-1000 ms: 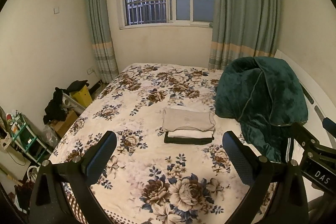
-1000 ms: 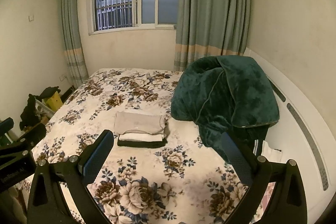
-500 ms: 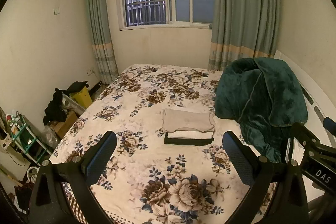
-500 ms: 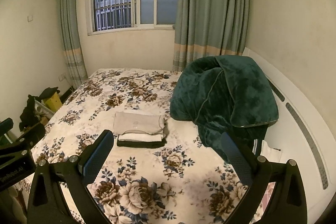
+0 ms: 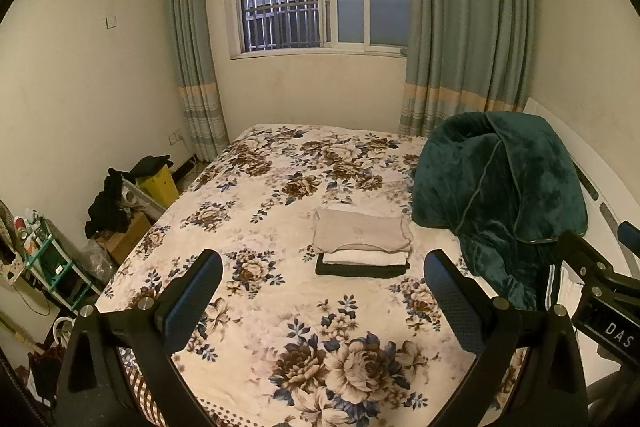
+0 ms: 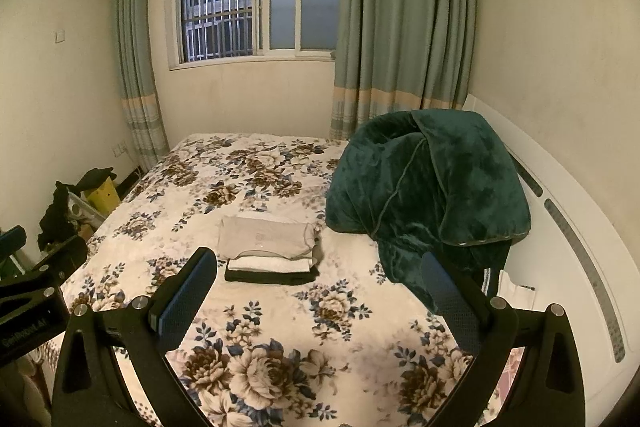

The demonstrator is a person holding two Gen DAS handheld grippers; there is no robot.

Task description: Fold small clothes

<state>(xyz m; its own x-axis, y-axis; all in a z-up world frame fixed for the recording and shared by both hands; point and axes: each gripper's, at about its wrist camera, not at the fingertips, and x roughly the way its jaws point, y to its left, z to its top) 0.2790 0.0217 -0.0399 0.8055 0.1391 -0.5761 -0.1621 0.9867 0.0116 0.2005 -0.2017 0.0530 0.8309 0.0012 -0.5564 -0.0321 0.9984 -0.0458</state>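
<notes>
Both grippers are hovering above the near end of the bed (image 5: 280,187), with their lower frames running off the bottom edge of each view. The left gripper (image 5: 322,291) is holding its jaws spread wide with nothing between them, and the right gripper (image 6: 318,291) is doing the same. The stack of folded clothes (image 5: 362,247) is lying at the centre of the frame on the floral bedspread, well apart from both sets of fingers: a beige piece on top, a white one under it and a black one at the bottom, though only thin edges of the lower two are showing. A dark green blanket (image 5: 496,195) is heaping up at the right of the frame, just beside the stack, and is covering the bed's right edge. In the left wrist view the floor clutter (image 5: 120,203) at the left is appearing more fully, including a small shelf unit that is too dim to read, and the right gripper's body is poking in at the right edge. The right wrist view is showing more of the white headboard (image 6: 568,235) along the right.
</notes>
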